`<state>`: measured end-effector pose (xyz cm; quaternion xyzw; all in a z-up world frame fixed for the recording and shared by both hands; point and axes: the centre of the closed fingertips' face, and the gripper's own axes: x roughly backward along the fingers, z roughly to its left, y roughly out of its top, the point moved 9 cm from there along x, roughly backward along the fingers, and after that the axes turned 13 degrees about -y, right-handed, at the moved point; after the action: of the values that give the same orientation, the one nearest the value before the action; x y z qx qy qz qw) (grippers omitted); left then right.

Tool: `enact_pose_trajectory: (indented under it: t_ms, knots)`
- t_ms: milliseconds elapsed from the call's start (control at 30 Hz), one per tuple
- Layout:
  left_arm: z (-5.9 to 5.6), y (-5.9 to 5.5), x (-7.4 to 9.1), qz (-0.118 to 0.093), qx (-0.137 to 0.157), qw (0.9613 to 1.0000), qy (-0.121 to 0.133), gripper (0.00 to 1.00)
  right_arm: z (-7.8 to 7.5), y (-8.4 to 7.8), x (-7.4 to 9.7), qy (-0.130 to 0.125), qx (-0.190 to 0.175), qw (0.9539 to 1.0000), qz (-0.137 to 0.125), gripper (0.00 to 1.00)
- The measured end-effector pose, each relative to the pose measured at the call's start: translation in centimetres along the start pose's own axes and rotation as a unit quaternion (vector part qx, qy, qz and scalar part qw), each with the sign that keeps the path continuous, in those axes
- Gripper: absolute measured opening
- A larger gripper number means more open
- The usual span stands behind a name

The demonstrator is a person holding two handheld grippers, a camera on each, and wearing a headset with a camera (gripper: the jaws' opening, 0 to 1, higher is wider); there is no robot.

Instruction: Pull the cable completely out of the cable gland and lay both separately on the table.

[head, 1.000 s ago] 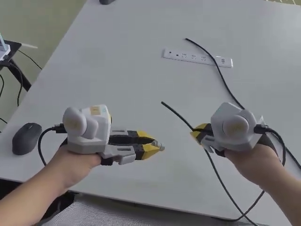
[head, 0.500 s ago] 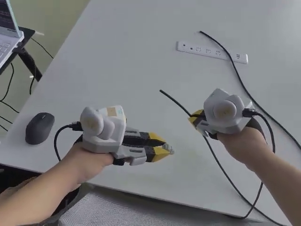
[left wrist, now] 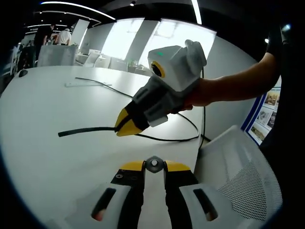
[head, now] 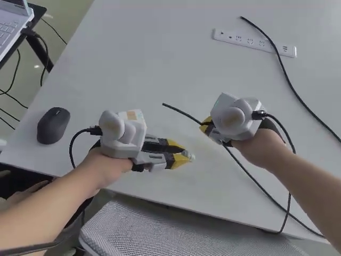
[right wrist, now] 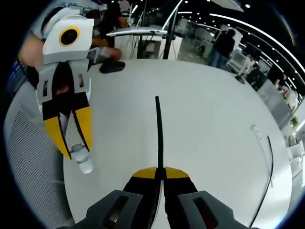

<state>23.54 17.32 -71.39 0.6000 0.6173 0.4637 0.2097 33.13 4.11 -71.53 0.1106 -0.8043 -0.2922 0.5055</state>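
Note:
My left gripper [head: 187,156] is shut on a small pale cable gland [right wrist: 83,161], whose hexagonal end sits between the jaw tips in the left gripper view [left wrist: 153,163]. My right gripper [head: 204,127] is shut on the black cable [head: 180,112], a short way back from its free end. That bare end sticks out past the jaws [right wrist: 157,125] over the white table [head: 144,58]. Cable and gland are apart, with a small gap between the two grippers. Behind the right hand the cable trails off across the table toward its near edge.
A white power strip [head: 254,41] with its own black cord lies at the far right. A dark mouse [head: 53,124] rests near the table's left edge, with a laptop [head: 9,21] on a stand beyond it. A grey mesh chair seat [head: 160,234] is below the near edge.
The head view has shifted. The two grippers stand closer together than a second ago, both a little further left over the table. Each keeps its hold.

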Motion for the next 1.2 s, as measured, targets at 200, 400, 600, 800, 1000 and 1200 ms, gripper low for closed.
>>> enact_pose_trajectory:
  t_ms: [200, 400, 600, 800, 1000, 1200]
  knots:
    - [1.8, -1.7, 0.5, -0.005, 0.024, 0.9995, 0.019, 0.15, 0.7, -0.6, -1.4, 0.000, -0.014, 0.9998, 0.012, 0.00]
    - [2.9, -3.1, 0.7, 0.007, 0.042, 0.9985, 0.034, 0.15, 0.8, -0.9, -2.0, -0.010, -0.037, 0.9991, 0.016, 0.00]
    - [3.1, -3.5, 0.5, 0.009, 0.046, 0.9983, 0.035, 0.15, 1.0, -1.1, -2.4, -0.005, -0.032, 0.9993, 0.019, 0.00]
    - [3.4, -3.8, 0.4, 0.015, 0.045, 0.9982, 0.037, 0.15, 1.1, -1.2, -2.9, -0.003, -0.036, 0.9990, 0.025, 0.00]
    - [3.3, -4.1, 0.4, 0.028, 0.042, 0.9978, 0.042, 0.16, 1.2, -1.4, -3.1, 0.000, -0.035, 0.9990, 0.028, 0.00]
    - [3.5, -4.1, 1.0, 0.027, 0.040, 0.9975, 0.053, 0.16, 1.2, -1.5, -3.1, -0.002, -0.029, 0.9992, 0.029, 0.00]
